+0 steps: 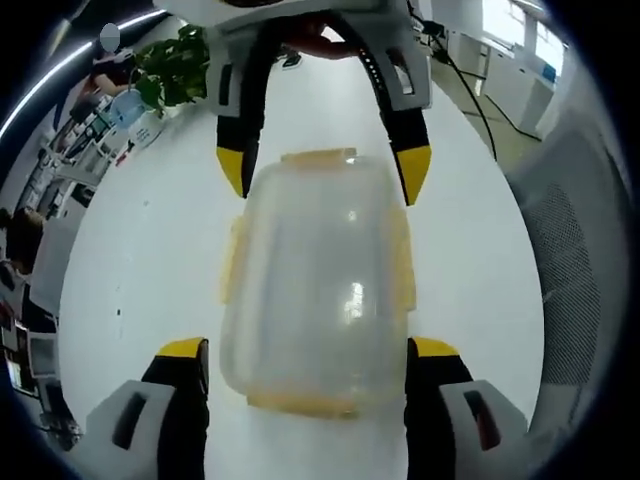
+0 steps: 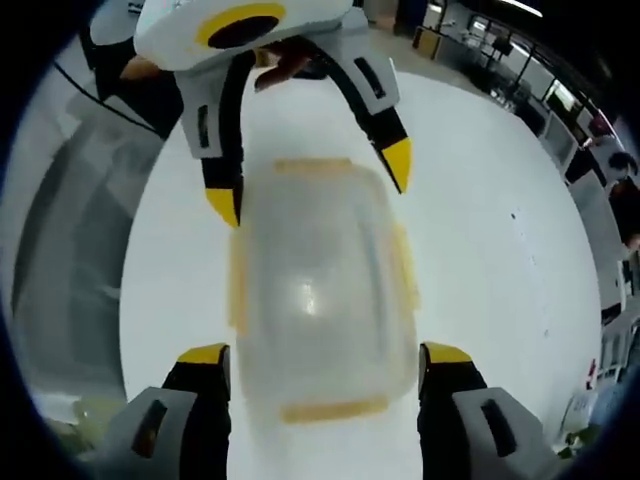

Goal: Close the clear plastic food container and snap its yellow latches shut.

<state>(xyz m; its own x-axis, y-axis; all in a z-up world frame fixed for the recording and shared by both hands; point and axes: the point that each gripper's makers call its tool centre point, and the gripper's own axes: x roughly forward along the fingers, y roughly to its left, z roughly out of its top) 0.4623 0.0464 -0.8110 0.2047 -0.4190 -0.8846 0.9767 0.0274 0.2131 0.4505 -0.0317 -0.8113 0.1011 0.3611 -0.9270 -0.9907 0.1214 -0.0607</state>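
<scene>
Both grippers (image 1: 308,350) (image 2: 325,358) flank unlabelled container (image 1: 318,290).

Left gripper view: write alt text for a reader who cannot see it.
A clear plastic food container with yellow latches lies lid-on on a white table, between the open left gripper at the bottom and the open right gripper reaching in from the top. A potted plant stands behind.

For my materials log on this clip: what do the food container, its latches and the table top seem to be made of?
Container: looks like clear, slightly cloudy plastic; the white surface shows through and glints sit on the lid. Latches: translucent yellow plastic, likely the same kind, matte-looking. Table: smooth white top, faintly glossy; laminate or painted board, I cannot tell which.
</scene>
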